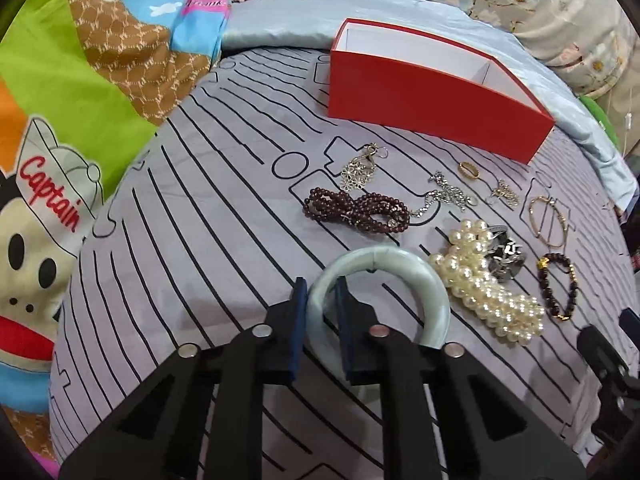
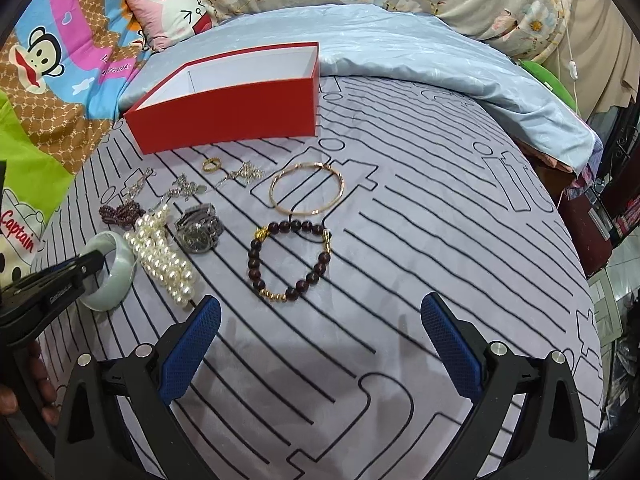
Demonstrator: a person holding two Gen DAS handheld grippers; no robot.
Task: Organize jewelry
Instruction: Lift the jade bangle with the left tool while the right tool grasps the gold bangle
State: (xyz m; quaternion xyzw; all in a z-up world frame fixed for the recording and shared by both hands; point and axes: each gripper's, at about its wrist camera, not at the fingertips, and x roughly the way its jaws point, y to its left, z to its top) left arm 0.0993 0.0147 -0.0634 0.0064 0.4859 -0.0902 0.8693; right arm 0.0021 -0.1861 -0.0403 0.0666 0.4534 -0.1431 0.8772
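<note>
Two grippers are mine: my left gripper (image 1: 320, 290) has its blue pads pinching the rim of the pale green bangle (image 1: 380, 276) at the lower middle of the left wrist view, one pad outside the ring and one inside, while my right gripper (image 2: 320, 320) stands spread wide over bare cloth with nothing between its fingers. The near arc of the bangle is hidden behind my left fingers. Just right of the bangle lies the pearl strand (image 1: 480, 284), heaped so that I cannot make out how many loops it has, and the watch (image 1: 504, 256) is half covered behind it. Further up sit the dark red bead bracelet (image 1: 356, 210), a gold ring (image 1: 468, 169) and several small silver chains whose shapes are too fine and tangled to tell apart. In the right wrist view the thin gold bangle (image 2: 307, 189) and the brown bead bracelet (image 2: 290, 260) lie at centre, apart from each other. At upper left there stands the red box (image 2: 224, 116), open-topped; its near wall hides its floor. All rests on the striped grey cloth (image 2: 440, 240).
</note>
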